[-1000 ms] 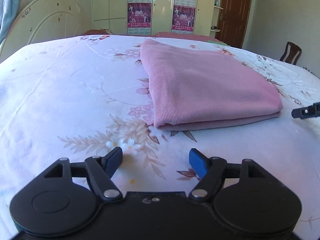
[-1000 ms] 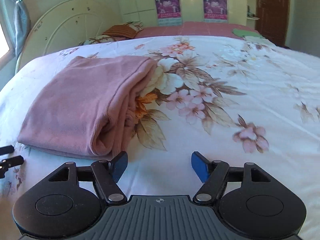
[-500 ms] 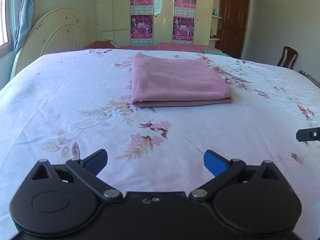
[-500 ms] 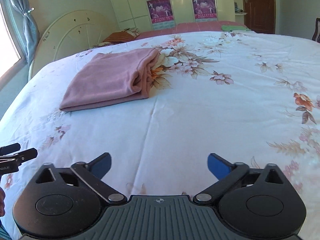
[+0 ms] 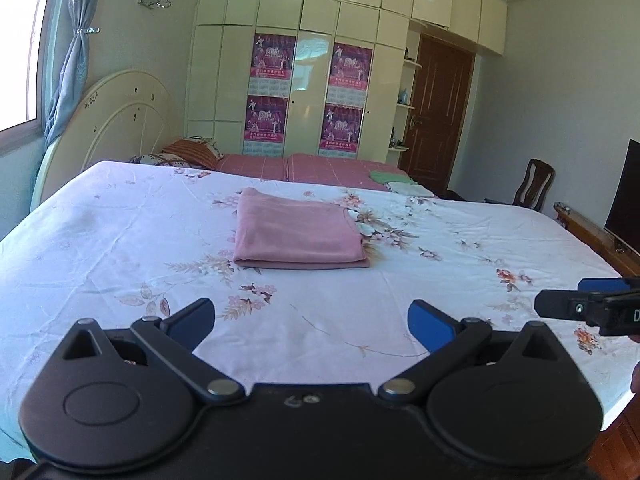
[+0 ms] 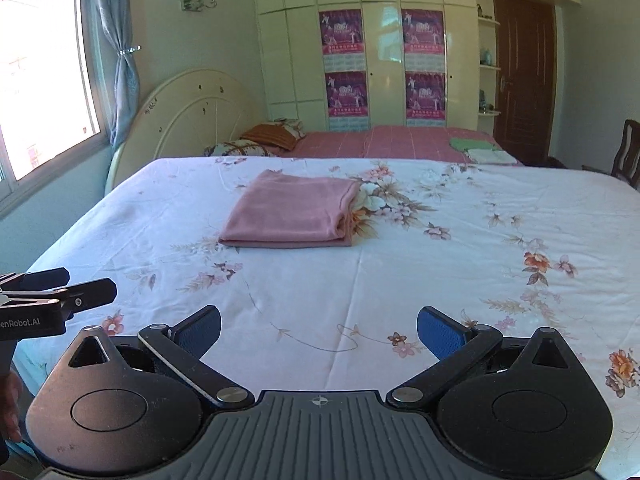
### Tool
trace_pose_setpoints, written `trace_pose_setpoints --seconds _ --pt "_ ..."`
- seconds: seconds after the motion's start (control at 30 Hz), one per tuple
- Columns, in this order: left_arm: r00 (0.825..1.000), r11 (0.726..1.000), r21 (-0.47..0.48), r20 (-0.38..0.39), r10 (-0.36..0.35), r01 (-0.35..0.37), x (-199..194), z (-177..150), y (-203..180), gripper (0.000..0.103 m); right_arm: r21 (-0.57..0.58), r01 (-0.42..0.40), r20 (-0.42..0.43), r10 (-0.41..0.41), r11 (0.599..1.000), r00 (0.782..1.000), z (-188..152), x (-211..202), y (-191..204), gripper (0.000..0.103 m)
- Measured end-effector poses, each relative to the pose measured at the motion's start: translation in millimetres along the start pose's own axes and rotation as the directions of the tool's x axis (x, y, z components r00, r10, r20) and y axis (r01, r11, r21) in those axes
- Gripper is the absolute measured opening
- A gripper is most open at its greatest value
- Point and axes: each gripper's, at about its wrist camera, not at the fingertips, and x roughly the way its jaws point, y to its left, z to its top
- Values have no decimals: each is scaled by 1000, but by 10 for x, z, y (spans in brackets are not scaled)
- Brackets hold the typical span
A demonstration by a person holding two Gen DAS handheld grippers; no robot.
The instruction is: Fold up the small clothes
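On the floral bed (image 5: 120,240) a pink garment (image 5: 296,232) lies neatly folded; both tongs (image 5: 311,318) (image 6: 319,328) gape wide, empty.

left gripper (image 5: 311,322): black body, blue pads, silver screws | right gripper (image 6: 319,330): black, ribbed grey top, blue pads

The room is lit by daylight from the window (image 6: 48,80), which is blown out to white — glare is also thrown onto the glossy wardrobe doors (image 6: 384,48). Straight lines are bowed by fisheye distortion, corners are vignetted dark, and focus is kept fairly sharp throughout.
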Motion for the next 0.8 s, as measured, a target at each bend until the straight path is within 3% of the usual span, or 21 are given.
trace_pose_setpoints --seconds 0.3,0.8 --pt "998 1000 22 58 -8 7 -382 23 -107 103 21 -3 65 2 1000 998 -16 -388 97 103" --pt "997 999 43 83 8 -11 -411 70 -105 103 17 -14 94 12 1000 996 -46 -509 104 103"
